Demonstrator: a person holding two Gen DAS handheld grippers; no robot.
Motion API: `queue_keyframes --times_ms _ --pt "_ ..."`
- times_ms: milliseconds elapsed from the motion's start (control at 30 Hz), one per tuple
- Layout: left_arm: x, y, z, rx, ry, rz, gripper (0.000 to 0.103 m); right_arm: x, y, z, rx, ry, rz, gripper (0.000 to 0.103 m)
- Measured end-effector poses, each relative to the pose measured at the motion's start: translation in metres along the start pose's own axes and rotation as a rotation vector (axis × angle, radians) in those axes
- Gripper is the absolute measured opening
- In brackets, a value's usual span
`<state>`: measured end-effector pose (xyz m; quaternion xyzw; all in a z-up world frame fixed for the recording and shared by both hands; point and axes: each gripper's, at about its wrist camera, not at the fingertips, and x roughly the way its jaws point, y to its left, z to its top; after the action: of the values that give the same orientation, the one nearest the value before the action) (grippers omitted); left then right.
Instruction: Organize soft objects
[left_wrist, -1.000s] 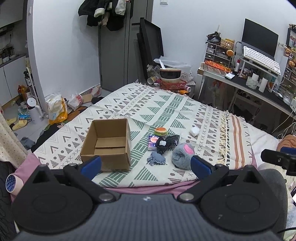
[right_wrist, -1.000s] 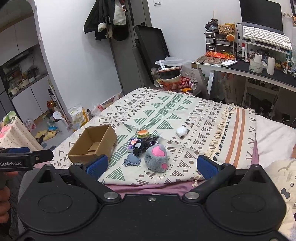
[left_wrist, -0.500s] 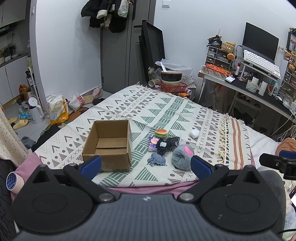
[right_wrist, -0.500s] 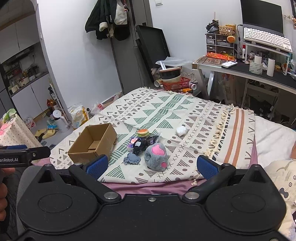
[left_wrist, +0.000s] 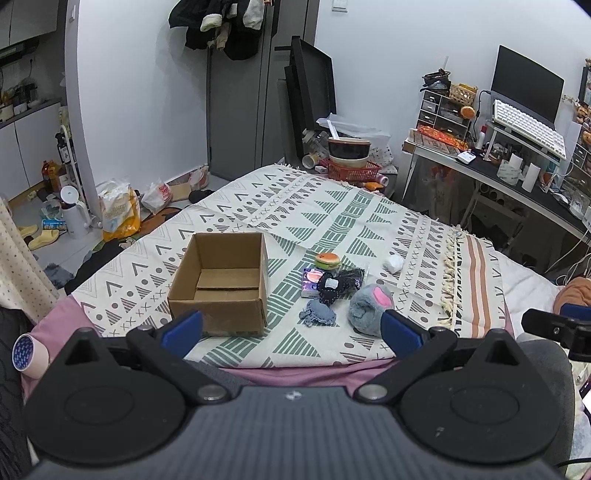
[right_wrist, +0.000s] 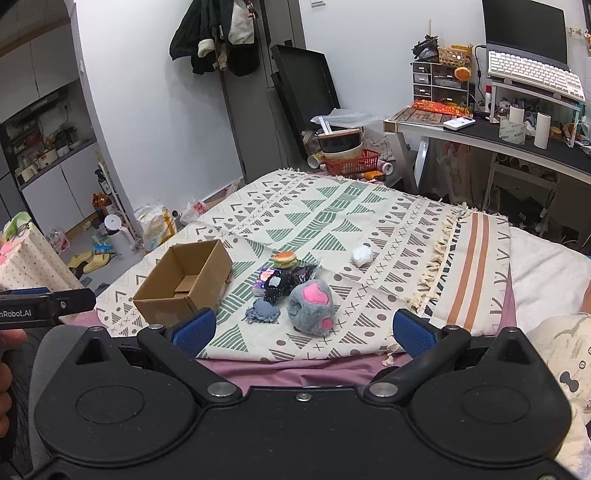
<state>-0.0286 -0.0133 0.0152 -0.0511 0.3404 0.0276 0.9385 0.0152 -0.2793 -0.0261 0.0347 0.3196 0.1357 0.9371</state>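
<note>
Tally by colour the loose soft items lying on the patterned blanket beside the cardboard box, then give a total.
Grey: 1, paw plush
Blue-grey: 1, small plush
Black: 1, pouch
Purple: 1, packet
White: 1, ball
Orange-brown: 1, burger toy
Total: 6

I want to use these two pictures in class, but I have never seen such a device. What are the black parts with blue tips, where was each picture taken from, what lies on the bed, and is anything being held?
There is no robot. A person holds a two-finger gripper in each hand, each with a wide-angle camera looking out along its fingers. One picture is from the left gripper, the other from the right gripper. The blue tips are the finger pads. Both grippers are open and hold nothing.

On the patterned blanket stands an open cardboard box with nothing visible inside. Beside it lie small soft things: a grey plush paw, a toy burger, a white ball, a blue-grey scrap and a dark bundle.
</note>
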Motion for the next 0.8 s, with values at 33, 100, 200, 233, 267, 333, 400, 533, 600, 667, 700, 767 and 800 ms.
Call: queue_keyframes --times_ms 33,100,200,233,267,333,400,533,600,667,700,767,800 --pt "0.0 0.0 0.0 0.0 -0.001 0.003 0.102 0.001 0.001 0.0 -0.001 0.002 0.004 0.103" --pt "0.001 0.001 0.0 0.003 -0.005 0.003 0.102 0.002 0.001 -0.001 -0.002 0.003 0.009 0.103" --pt "0.004 0.001 -0.001 0.006 -0.005 -0.005 0.102 0.006 0.001 -0.002 0.003 0.006 0.02 0.103" --pt "0.005 0.001 -0.001 0.007 -0.004 -0.005 0.102 0.007 0.002 -0.003 0.002 0.011 0.021 0.103" --pt "0.006 0.001 0.0 0.006 -0.004 -0.005 0.102 0.009 0.002 -0.004 0.0 0.014 0.024 0.103" --pt "0.008 0.001 -0.001 0.0 -0.003 -0.006 0.102 0.012 0.003 -0.005 -0.007 0.019 0.033 0.103" --pt "0.012 0.001 -0.002 -0.005 0.003 -0.007 0.102 0.016 0.002 -0.006 -0.007 0.026 0.043 0.103" --pt "0.023 -0.002 -0.004 0.008 0.003 0.025 0.102 0.025 -0.005 -0.008 0.036 0.043 0.099 0.103" --pt "0.03 -0.004 -0.005 0.014 0.005 0.025 0.102 0.031 -0.008 -0.009 0.042 0.055 0.101 0.103" --pt "0.039 -0.005 -0.006 0.005 0.015 0.015 0.102 0.037 -0.009 -0.008 0.037 0.058 0.093 0.103" --pt "0.043 -0.006 -0.007 0.002 0.019 0.009 0.102 0.04 -0.011 -0.007 0.038 0.062 0.093 0.103" --pt "0.053 -0.009 -0.007 0.004 0.027 0.002 0.102 0.045 -0.016 -0.006 0.053 0.067 0.121 0.103" --pt "0.057 -0.01 -0.006 0.01 0.029 0.0 0.102 0.048 -0.018 -0.005 0.061 0.067 0.141 0.103"
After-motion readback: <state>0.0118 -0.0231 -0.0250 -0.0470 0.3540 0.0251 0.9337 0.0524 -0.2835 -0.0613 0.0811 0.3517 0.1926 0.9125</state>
